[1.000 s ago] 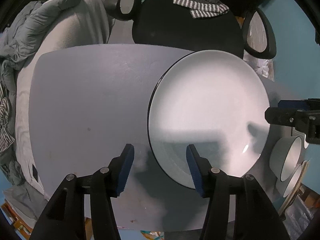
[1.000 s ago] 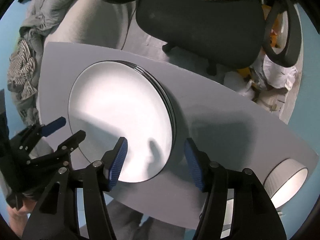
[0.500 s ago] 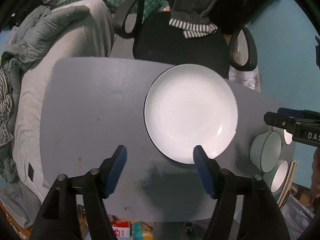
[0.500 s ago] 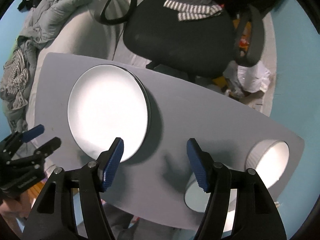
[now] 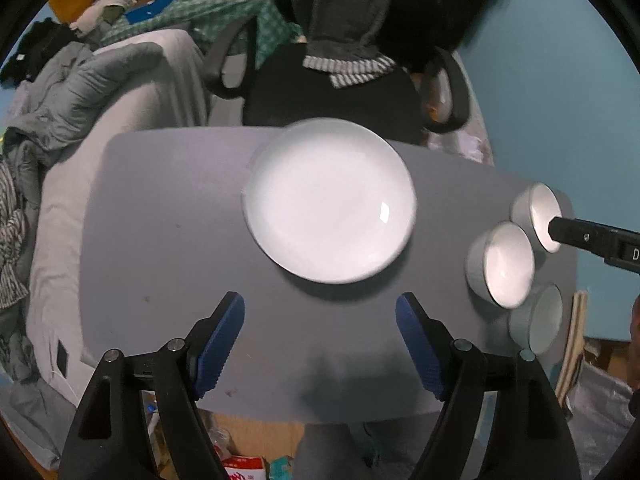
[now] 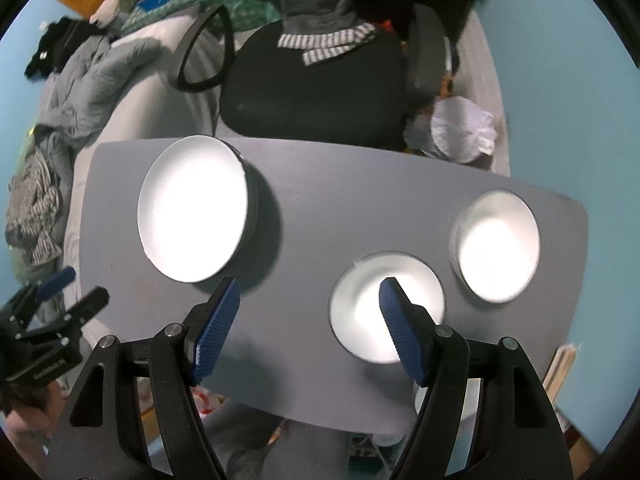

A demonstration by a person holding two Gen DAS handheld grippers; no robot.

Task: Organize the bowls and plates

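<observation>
The stack of round white ceramic plates with dark rims (image 6: pixel 192 208) sits on the far-left part of the grey rounded-corner tabletop (image 6: pixel 340 200), edges layered one over another in the right wrist view, which reads as plates already gathered into one pile so they take a single spot. The white bowls stand apart from the plates at the table's right end: in the left wrist view a middle bowl (image 5: pixel 502 264) sits between a farther bowl (image 5: pixel 536 216) and a nearer bowl (image 5: pixel 538 322), all three just beside each other but none nested, so grouping the bowls looks like the step not yet done. The right gripper (image 6: pixel 310 320) hangs above the table's near edge with its blue ribbed pads spread wide and nothing between them; its right pad overlaps the nearest visible bowl in the picture, though I cannot tell whether it touches it, and that position suits a reach for a bowl rim. The left gripper (image 5: pixel 320 346) also has its jaws wide apart and empty, held high over the near edge in front of the plates, well clear of them. Beyond the table stands a black office chair (image 5: pixel 332 92) with a grey striped-hem garment (image 5: pixel 344 40) draped over its back, and a grey bed with rumpled bedding (image 5: pixel 80 92) lies to the left.
</observation>
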